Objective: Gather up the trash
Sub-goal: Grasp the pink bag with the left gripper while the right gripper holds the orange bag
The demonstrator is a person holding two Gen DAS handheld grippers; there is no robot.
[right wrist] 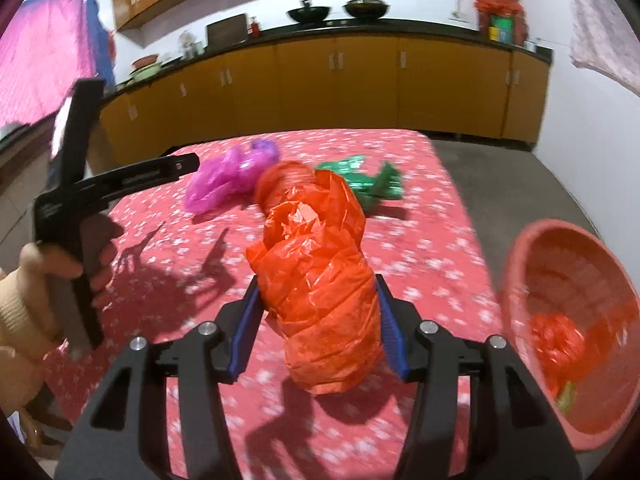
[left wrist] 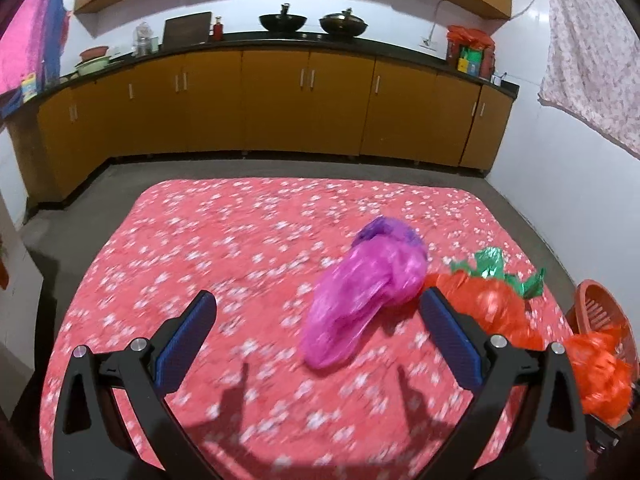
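Note:
My right gripper (right wrist: 318, 308) is shut on a crumpled orange plastic bag (right wrist: 316, 280) and holds it above the red flowered tablecloth (right wrist: 432, 264). My left gripper (left wrist: 320, 312) is open and empty, with a pink and purple plastic bag (left wrist: 360, 292) lying on the cloth between and just beyond its fingertips. That pink bag (right wrist: 228, 178) also shows in the right wrist view. A green bag (right wrist: 364, 184) lies behind the orange one, and it also shows in the left wrist view (left wrist: 496, 268). A second orange bag (left wrist: 488, 308) lies to the right of the pink one.
A red plastic basket (right wrist: 520, 280) stands at the table's right edge with orange trash (right wrist: 556, 340) in it; it also shows in the left wrist view (left wrist: 588, 304). Yellow kitchen cabinets (left wrist: 280, 104) line the far wall. Grey floor surrounds the table.

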